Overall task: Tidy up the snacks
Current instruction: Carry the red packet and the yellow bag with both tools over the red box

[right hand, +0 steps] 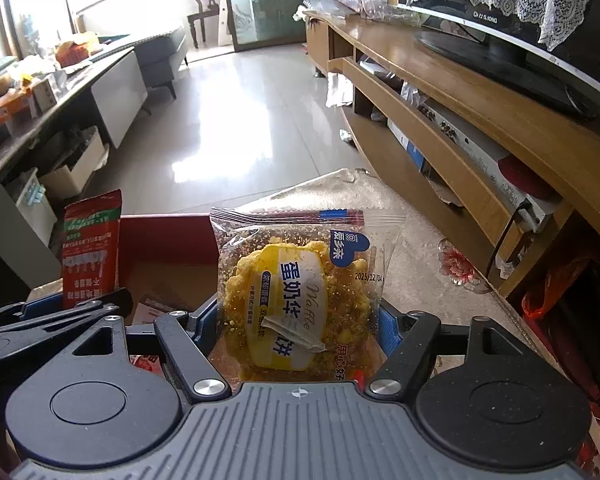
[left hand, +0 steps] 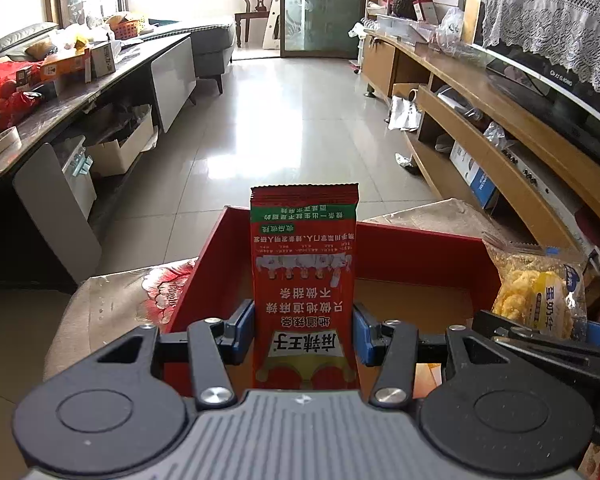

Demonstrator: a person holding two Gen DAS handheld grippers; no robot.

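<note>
Left wrist view: our left gripper (left hand: 304,330) is clamped on a red spicy-strip packet (left hand: 304,280), blue pads pressing its two long edges. The packet's long axis runs straight ahead along the fingers, top seal away from us. It hangs over the near part of an open red box (left hand: 416,248) on the cloth-covered surface (left hand: 112,292), so we judge the coming move to be a short drop forward and down. The print reads upside down; the large white characters look like "麻辣王子", the smaller lines are not legible to us. Right wrist view: our right gripper (right hand: 300,330) is closed on a clear waffle bag (right hand: 296,292) of yellow crumbled pieces. The bag sits over the box's right edge, beside the left gripper. Legible: "Waffle", "蛋奶华", the brand badge "爱乡亲", and the date "2025/12/04". The left gripper looks nearer the box middle.
</note>
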